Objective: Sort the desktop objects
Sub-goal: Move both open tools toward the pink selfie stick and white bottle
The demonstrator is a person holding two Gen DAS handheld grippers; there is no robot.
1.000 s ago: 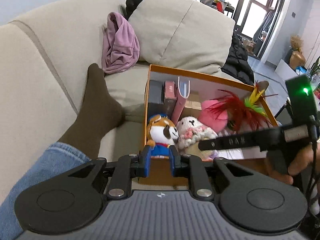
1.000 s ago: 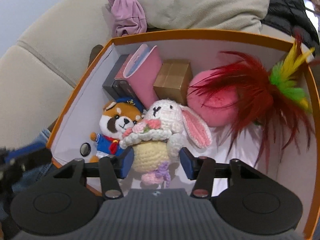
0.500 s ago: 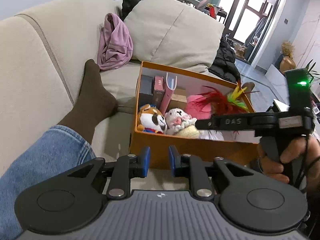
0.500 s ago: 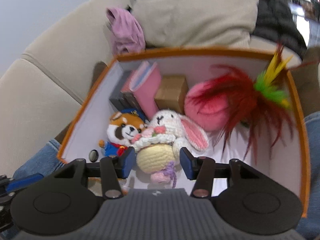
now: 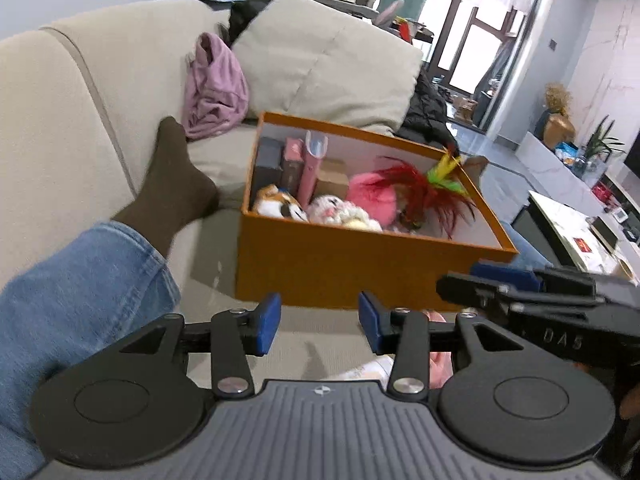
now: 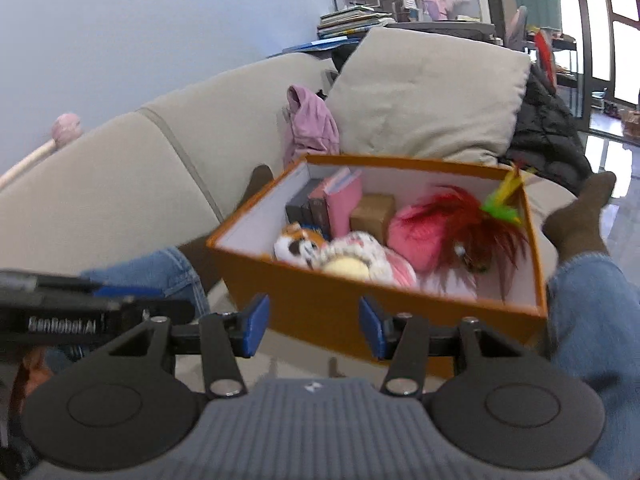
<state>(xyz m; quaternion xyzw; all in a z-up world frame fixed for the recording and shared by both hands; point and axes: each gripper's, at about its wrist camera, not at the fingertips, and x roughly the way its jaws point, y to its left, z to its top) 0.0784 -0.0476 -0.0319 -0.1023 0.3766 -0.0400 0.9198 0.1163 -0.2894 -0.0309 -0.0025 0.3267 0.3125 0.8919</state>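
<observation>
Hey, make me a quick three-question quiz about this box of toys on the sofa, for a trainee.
1. True or false: both grippers are open and hold nothing.
2. What lies right of the pink ball in the box, seen from the right wrist? A) feather toy B) gold cube C) books
3. Fill in: the box sits on the ____.

Key
1. True: the left gripper and right gripper have jaws apart with nothing between them.
2. A, the feather toy.
3. Sofa.
</observation>
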